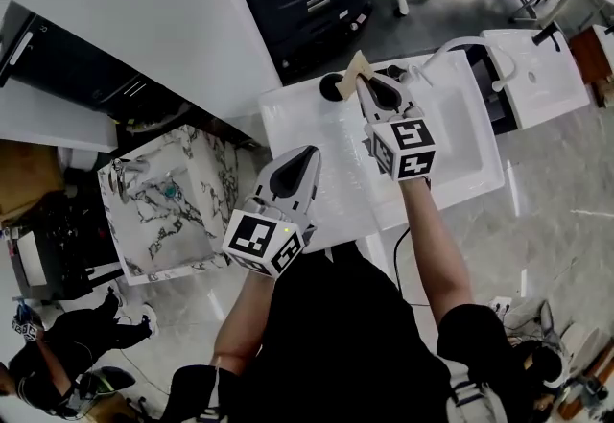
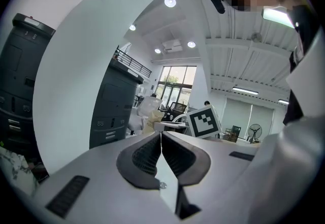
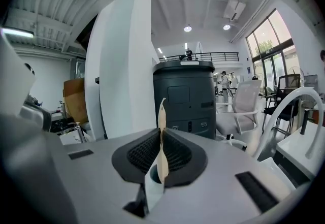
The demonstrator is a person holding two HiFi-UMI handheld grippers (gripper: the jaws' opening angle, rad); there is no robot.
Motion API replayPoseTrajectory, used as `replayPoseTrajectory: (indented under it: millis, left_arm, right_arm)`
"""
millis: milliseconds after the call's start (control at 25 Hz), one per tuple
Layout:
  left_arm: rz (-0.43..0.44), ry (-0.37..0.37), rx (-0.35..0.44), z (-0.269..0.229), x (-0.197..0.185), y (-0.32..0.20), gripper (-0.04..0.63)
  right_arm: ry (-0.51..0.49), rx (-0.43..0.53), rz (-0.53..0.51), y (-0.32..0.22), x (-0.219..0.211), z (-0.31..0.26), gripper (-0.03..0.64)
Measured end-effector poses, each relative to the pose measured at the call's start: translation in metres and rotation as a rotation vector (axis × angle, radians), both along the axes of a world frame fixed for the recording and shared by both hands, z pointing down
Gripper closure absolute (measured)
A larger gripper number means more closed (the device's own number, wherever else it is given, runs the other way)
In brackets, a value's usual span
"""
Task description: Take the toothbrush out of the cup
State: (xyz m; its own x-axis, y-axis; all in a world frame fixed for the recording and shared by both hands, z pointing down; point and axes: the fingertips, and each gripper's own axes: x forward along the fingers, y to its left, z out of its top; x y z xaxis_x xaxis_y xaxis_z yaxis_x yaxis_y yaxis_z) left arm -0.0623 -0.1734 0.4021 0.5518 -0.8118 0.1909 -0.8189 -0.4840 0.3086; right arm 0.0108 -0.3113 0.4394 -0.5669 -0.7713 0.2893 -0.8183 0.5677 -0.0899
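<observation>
Right tongs (image 3: 161,131) clenched on the toothbrush (image 3: 162,108); the right gripper view shows it edge-on, a thin tan strip. Only the head view shows the dark cup (image 1: 331,86) on the white desk (image 1: 326,143), toothbrush just beside it. Left tongs (image 2: 161,134) clenched, empty.

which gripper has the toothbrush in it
The right gripper: its jaws pinch the thin pale toothbrush, which sticks up between them. The left gripper has its jaws pressed together with nothing in them.
</observation>
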Motion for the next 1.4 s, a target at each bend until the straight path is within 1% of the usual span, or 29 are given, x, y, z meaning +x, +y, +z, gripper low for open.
replayPoseTrajectory:
  millis: [360,640,840,1080,1400]
  left_arm:
    - [-0.030,-0.012,0.055,-0.016,0.026,0.030,0.577]
    - [-0.049,-0.021,0.064,-0.018,0.050,0.054,0.577]
    - [-0.064,-0.037,0.059,-0.016,0.059,0.068,0.577]
    - [-0.071,-0.050,0.057,-0.018,0.064,0.078,0.577]
    - [-0.022,-0.050,0.061,-0.020,0.066,0.082,0.577]
  right_arm:
    - [-0.034,0.052,-0.064,0.047,0.016,-0.028,0.575]
    - [-0.039,0.049,-0.104,0.089,0.034,-0.022,0.575]
    - [-0.052,0.039,-0.124,0.115,0.045,-0.014,0.575]
    - [-0.087,0.019,-0.119,0.140,0.053,-0.012,0.575]
    - [-0.100,0.028,-0.081,0.164,0.057,-0.019,0.575]
